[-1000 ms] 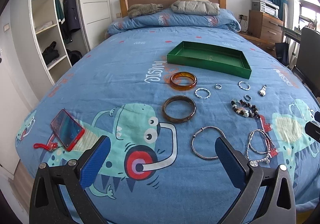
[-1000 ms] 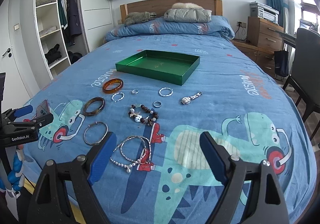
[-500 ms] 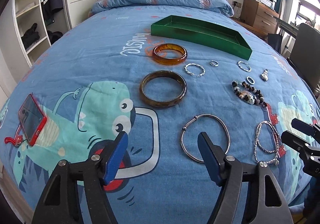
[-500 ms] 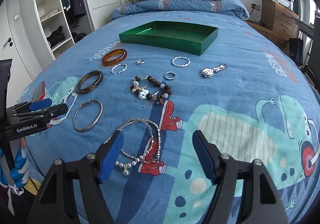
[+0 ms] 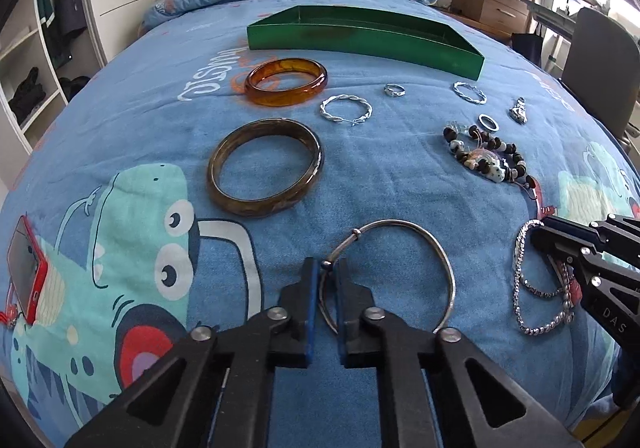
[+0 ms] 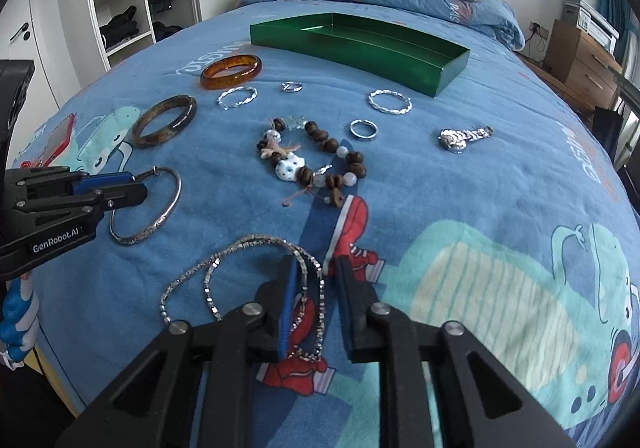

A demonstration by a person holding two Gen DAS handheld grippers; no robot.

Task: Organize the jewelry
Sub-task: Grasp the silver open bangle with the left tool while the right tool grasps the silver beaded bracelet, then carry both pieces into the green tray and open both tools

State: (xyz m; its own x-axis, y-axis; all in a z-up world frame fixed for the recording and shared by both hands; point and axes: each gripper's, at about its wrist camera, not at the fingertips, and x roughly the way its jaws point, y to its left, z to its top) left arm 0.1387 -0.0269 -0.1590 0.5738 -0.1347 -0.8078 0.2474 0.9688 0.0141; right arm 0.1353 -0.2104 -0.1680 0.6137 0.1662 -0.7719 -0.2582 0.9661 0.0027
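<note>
Silver bangle (image 5: 404, 268) between left gripper (image 5: 325, 276) pads

Open bedspread (image 6: 500, 176) right of the beaded bracelet (image 6: 312, 156); bangles (image 5: 266, 168) crowding the left approach to the green tray (image 5: 360, 36).

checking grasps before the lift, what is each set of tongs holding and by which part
Left tongs pinch the thin silver bangle at its near-left rim. Right tongs straddle the silver chain bracelet's right strands; contact cannot be told.

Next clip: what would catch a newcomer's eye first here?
Both tools are pinching at once: the left hand-held gripper nearly shut around the thin silver bangle, the right hand-held gripper narrowing around the silver chain bracelet. Beyond the scattered jewelry, the green tray stands out mid-bed.
</note>
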